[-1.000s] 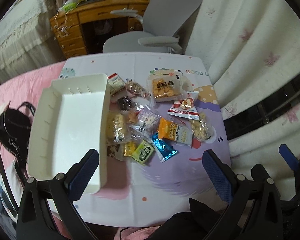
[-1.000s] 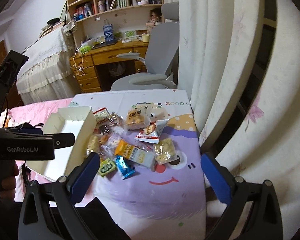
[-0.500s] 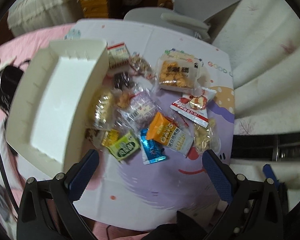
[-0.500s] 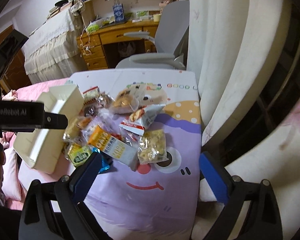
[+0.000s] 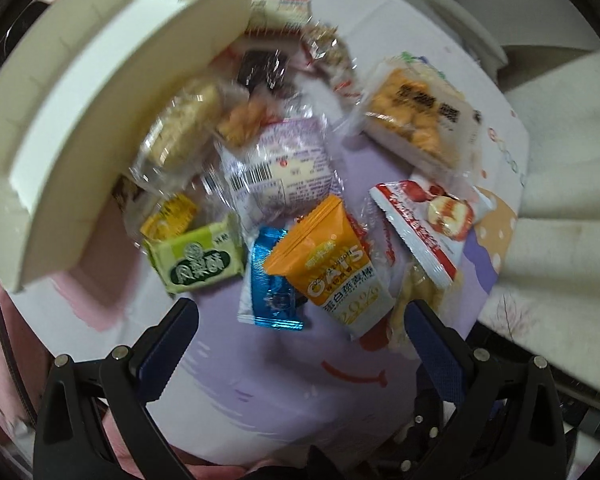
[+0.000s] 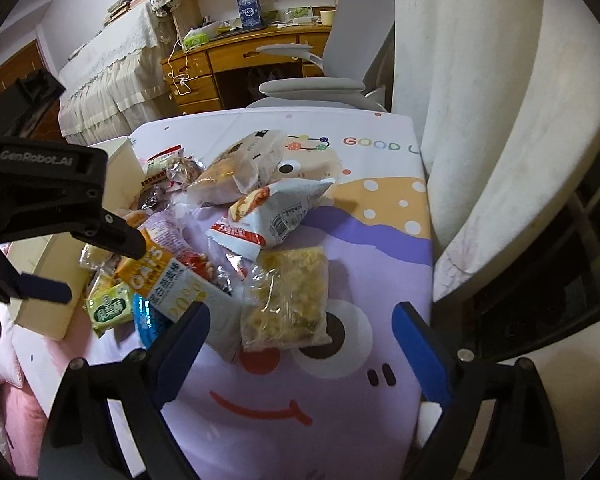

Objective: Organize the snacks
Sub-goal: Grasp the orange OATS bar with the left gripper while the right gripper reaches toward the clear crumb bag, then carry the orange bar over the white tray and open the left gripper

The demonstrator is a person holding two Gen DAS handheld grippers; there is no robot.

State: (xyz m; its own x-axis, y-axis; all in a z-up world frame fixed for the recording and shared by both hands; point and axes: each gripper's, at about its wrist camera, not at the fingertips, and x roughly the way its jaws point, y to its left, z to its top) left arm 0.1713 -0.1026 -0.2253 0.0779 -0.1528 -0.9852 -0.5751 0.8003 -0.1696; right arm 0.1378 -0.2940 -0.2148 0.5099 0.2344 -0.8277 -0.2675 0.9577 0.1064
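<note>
Both my claws hang over a bed-top table [image 6: 380, 240] covered by a cartoon-print cloth, where a heap of wrapped snacks waits to be sorted: none is lifted yet, and the visible part of the white tray [image 5: 112, 80] beside the heap is bare, so by my reading the work has hardly begun. My left gripper [image 5: 300, 320] points down over the near edge of the pile, jaws wide and clasping nothing, with the blue foil packet [image 5: 270, 280] and the orange oats bar [image 5: 332, 264] lying just ahead of its tips and the green pastry packet [image 5: 198, 258] close to the tray's wall. My right gripper [image 6: 300, 328] slants down toward the clear bag of yellow snacks [image 6: 288, 300]; its jaws have just been closing a little but stand well apart, empty, the bag lying between and beyond the fingertips. The red-and-white bag [image 6: 276, 208] and the rest remain piled, every piece left to move.
</note>
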